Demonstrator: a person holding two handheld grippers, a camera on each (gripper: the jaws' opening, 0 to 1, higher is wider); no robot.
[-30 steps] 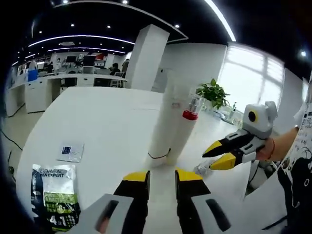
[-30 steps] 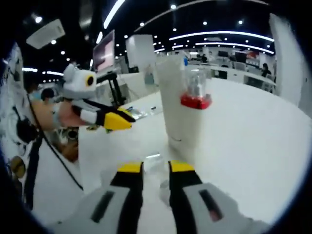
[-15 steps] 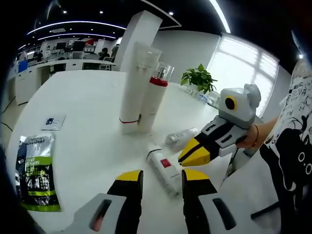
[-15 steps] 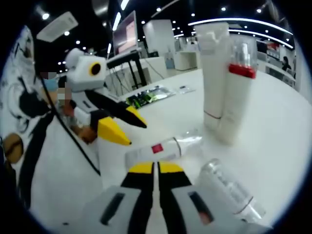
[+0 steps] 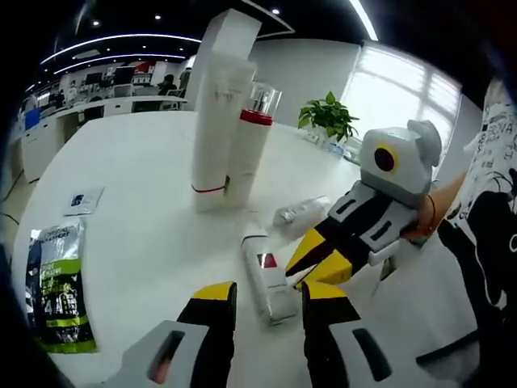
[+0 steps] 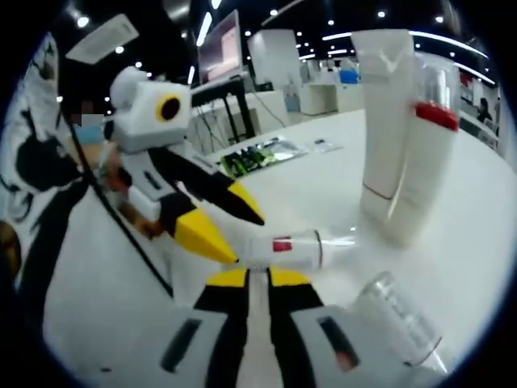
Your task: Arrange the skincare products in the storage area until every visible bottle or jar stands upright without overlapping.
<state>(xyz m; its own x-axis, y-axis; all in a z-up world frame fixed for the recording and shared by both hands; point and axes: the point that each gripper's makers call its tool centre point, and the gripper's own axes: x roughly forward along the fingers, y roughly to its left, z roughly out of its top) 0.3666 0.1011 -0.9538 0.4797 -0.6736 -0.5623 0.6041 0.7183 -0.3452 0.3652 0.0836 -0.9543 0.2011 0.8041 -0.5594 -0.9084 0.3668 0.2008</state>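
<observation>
Claws come first, nearest the lenses: the left claw point(image 5: 263, 297) stands with its yellow-tipped jaws parted, nothing between them, poised just short of a white tube with a red label point(image 5: 267, 276) that lies flat on the white counter point(image 5: 145, 218). In the right gripper view the right claw point(image 6: 258, 280) has its jaws drawn almost together with only a thin gap, and I cannot tell whether anything is pinched there; the same tube sits just beyond its tips. In the left gripper view that claw comes in from the right, its yellow tips parted on either side of the tube's near end, seemingly about to grip it. Just beside the tube lies a clear-capped bottle point(image 5: 300, 214), also on its side. Further off, a tall white tube point(image 5: 216, 129) and a bottle with a red collar point(image 5: 249, 145) stand upright, touching or nearly so. Off to the left lie a green sachet pack point(image 5: 56, 301) and a small flat packet point(image 5: 83, 200). A potted plant point(image 5: 329, 120) sits far behind. The step in hand looks like picking up the fallen tube; the next move probably calls for closing on it firmly, tipping it onto its base, and setting it apart from the standing pair, then treating the clear-capped bottle likewise.
</observation>
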